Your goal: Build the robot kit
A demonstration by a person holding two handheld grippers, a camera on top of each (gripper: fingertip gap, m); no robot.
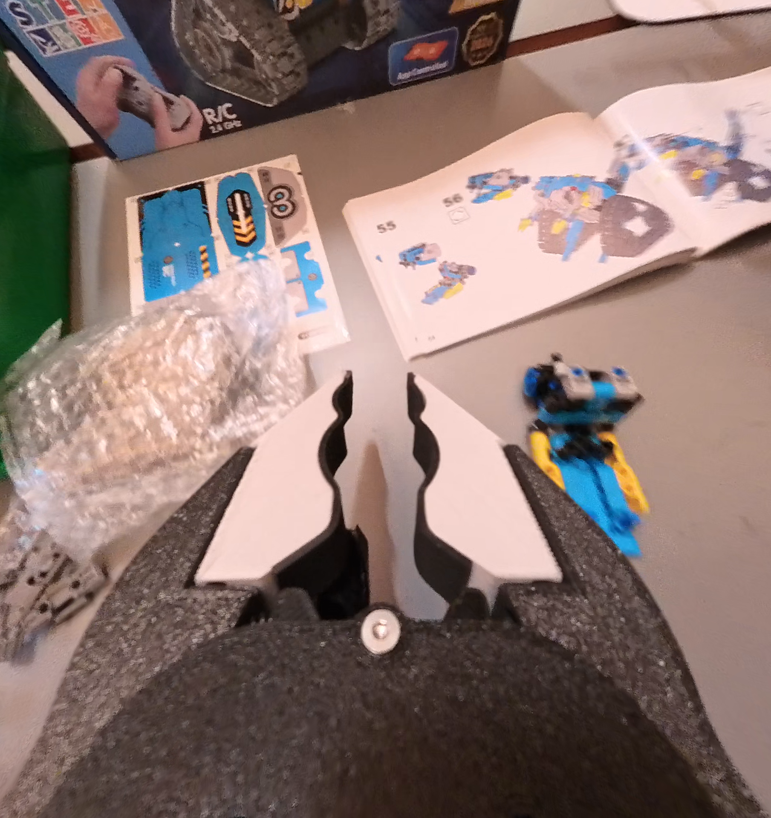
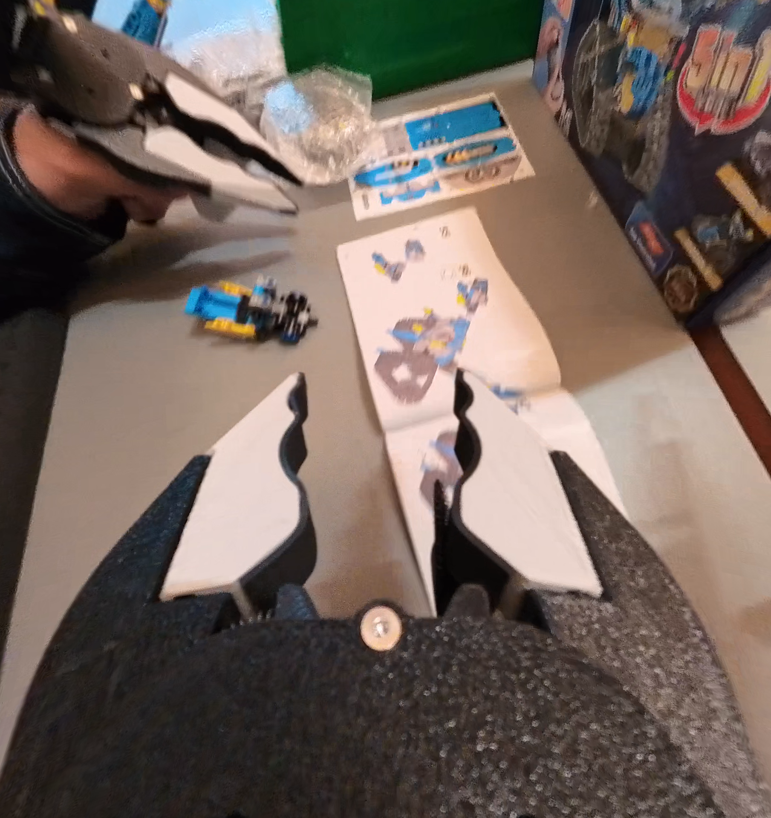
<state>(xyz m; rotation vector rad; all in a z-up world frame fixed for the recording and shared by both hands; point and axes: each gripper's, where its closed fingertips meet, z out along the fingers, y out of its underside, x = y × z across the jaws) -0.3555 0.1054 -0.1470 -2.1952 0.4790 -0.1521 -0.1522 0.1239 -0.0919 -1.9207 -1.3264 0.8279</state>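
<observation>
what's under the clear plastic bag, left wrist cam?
The clear plastic bag overlaps the lower left corner of the sticker sheet; the rest of the sheet shows. Whatever lies beneath the bag's bulk on the grey table is hidden.

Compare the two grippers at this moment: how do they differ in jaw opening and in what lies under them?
The right gripper has a wide gap between its jaws; the left gripper has a narrower one. The right gripper's far finger hangs over the open instruction booklet; the left gripper sits over bare table, between the clear plastic bag and the small blue-and-yellow brick model. Both are empty.
</observation>
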